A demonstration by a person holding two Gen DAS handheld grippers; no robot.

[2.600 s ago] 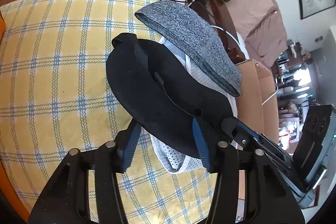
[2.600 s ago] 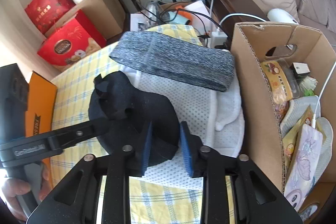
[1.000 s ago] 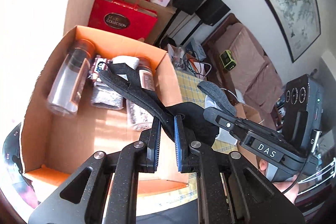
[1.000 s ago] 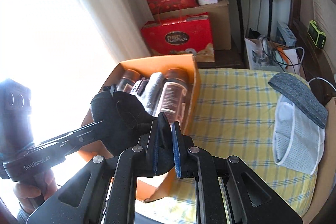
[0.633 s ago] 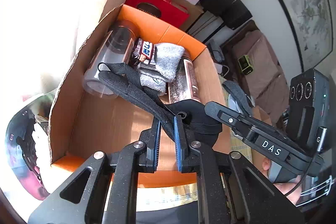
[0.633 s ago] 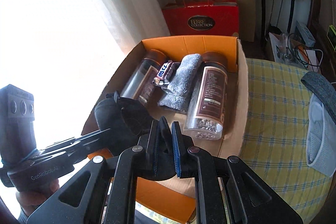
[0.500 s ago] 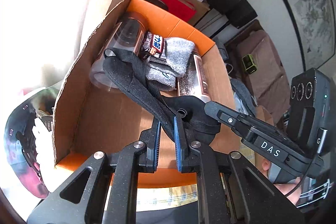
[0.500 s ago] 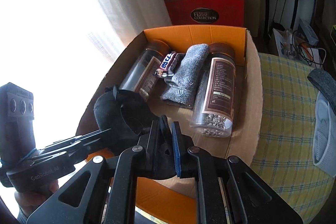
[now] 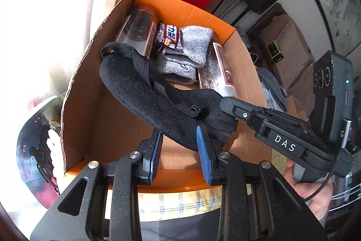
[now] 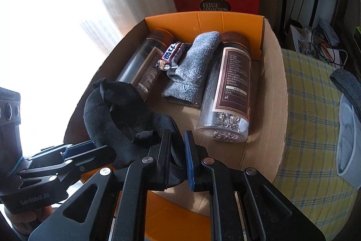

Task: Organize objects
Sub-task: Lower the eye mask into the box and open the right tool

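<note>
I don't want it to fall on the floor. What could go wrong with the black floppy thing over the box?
The left gripper has opened, so only the right gripper pinches the black eye mask; it could droop or slip. Its strap might snag a finger. It may land on the jar.

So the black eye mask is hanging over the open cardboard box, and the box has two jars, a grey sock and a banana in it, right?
Not quite: there is no banana. Between the two jars lie the grey sock and a wrapped candy bar, as the right wrist view shows. The black eye mask does hang over the open cardboard box.
</note>
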